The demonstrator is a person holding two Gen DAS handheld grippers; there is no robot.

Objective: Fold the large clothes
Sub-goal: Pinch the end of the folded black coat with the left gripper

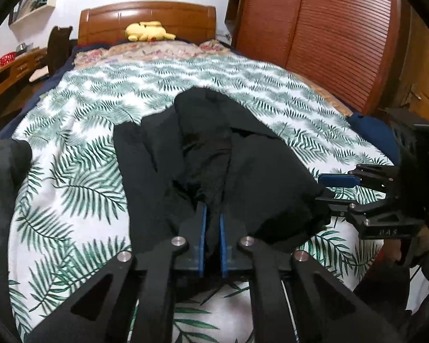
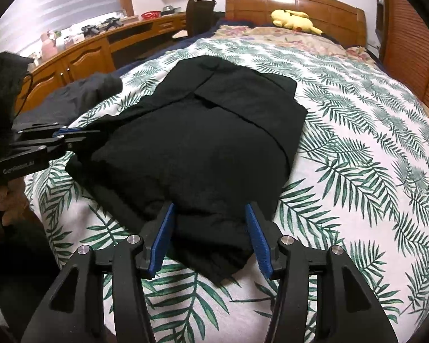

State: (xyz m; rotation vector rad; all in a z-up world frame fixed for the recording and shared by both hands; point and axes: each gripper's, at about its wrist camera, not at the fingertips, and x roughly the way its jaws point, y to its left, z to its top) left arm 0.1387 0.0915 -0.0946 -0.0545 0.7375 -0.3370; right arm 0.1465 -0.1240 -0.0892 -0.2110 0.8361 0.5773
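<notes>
A black garment (image 2: 208, 143) lies partly folded in the middle of a bed's leaf-print cover (image 2: 357, 148), its near hem toward 6 o'clock in both wrist views. The left gripper (image 1: 212, 223) has its blue pads drawn narrow, pinching a bunched ridge of the black cloth at 6 o'clock. The right gripper (image 2: 211, 228) stands wide apart, its fingers straddling the near hem without closing on it. A yellow plush toy (image 2: 296, 21) rests by the wooden headboard (image 2: 329, 8) at 1 o'clock, well apart from the garment.
</notes>
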